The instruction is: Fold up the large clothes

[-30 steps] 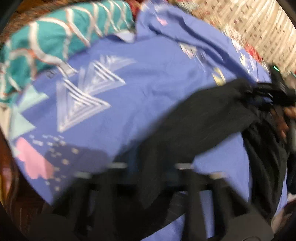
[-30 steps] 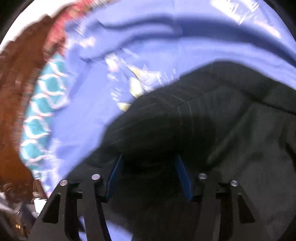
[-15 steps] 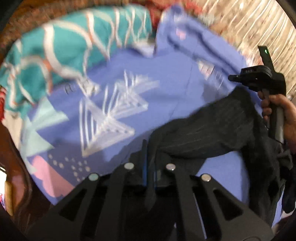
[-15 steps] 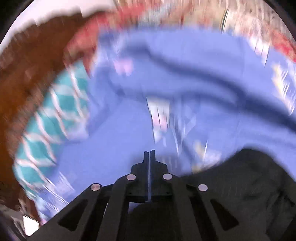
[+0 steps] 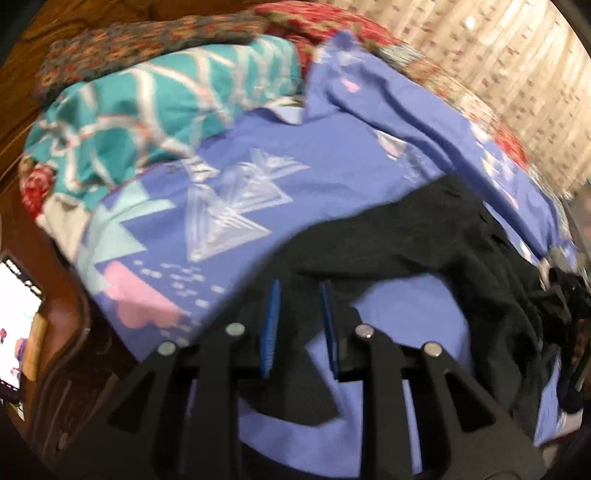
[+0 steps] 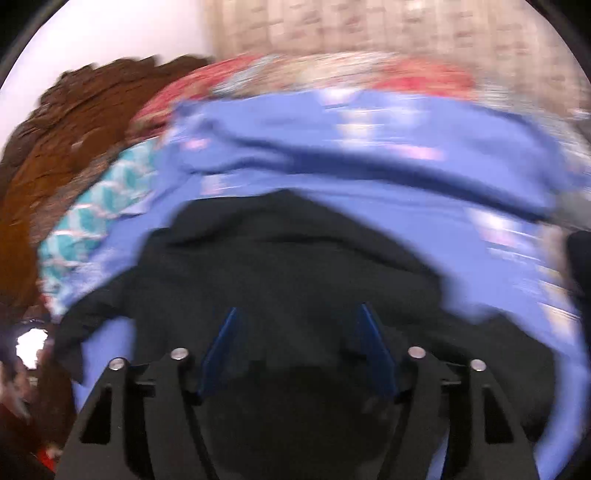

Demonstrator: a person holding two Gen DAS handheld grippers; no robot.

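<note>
Ahead of both grippers spreads the blue bedsheet (image 5: 332,177), printed with white triangles, and on it lies the black garment (image 5: 424,236), the thing to be folded. Beyond the sheet, to the far left of the left gripper, sits a teal patterned cloth (image 5: 147,110), with a red floral blanket (image 5: 332,33) behind it.

Half a second ago both grippers were pinched shut, the left one on a fold of the black cloth; now both stand apart. The left gripper (image 5: 299,325) has its blue pads a small way open, with a flap of the garment lying between and under them but no longer clamped. The right gripper (image 6: 299,347) is opened wide, and the dark cloth fills the space under and ahead of it, where a moment back it lay off to its lower right. I judge that a fold or drag has just been let go and the hands are resetting for the next hold.

Both grippers point forward and down over the bed, the left low over the garment's near corner; both views are blurred by motion
</note>
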